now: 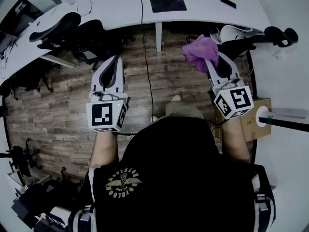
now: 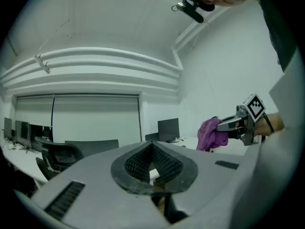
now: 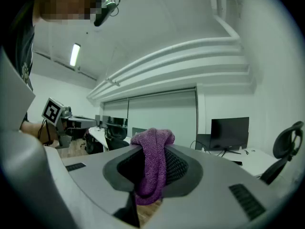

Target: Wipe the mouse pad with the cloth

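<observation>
A dark mouse pad lies on the white desk at the far side of the head view, well ahead of both grippers. My right gripper is held in the air over the floor and is shut on a purple cloth. That cloth hangs bunched between the jaws in the right gripper view. My left gripper hovers level with it on the left, jaws shut with nothing between them. From the left gripper view the right gripper and the cloth show off to the right.
Black office chairs stand under the desk at left, and another chair at right. A cable hangs from the desk near its white leg. A cardboard box sits by my right arm. A black device lies on the desk.
</observation>
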`<state>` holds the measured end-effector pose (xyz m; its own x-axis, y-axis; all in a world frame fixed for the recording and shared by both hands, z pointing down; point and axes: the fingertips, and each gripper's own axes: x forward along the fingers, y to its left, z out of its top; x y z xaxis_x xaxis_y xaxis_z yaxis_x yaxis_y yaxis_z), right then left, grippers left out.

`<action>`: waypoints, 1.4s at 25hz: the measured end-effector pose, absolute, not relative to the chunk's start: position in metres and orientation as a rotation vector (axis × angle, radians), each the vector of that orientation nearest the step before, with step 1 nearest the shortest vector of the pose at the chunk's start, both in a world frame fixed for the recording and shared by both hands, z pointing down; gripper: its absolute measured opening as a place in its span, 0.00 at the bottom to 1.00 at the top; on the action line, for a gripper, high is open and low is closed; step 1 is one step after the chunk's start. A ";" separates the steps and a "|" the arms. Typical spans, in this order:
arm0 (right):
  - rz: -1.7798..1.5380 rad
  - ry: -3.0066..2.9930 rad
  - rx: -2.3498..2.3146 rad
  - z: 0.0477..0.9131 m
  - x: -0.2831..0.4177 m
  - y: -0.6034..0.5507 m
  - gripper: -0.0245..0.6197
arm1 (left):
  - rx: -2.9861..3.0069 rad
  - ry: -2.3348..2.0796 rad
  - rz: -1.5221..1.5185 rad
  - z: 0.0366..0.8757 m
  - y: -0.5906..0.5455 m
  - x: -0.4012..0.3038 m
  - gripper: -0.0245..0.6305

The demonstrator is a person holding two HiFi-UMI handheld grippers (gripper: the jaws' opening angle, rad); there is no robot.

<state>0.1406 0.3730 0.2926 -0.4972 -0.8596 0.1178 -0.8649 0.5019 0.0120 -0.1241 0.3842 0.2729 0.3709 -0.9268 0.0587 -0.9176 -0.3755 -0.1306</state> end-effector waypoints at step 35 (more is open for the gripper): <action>0.086 -2.681 1.499 0.293 0.253 0.094 0.18 | -2.415 1.850 -0.154 0.257 0.116 -0.060 0.04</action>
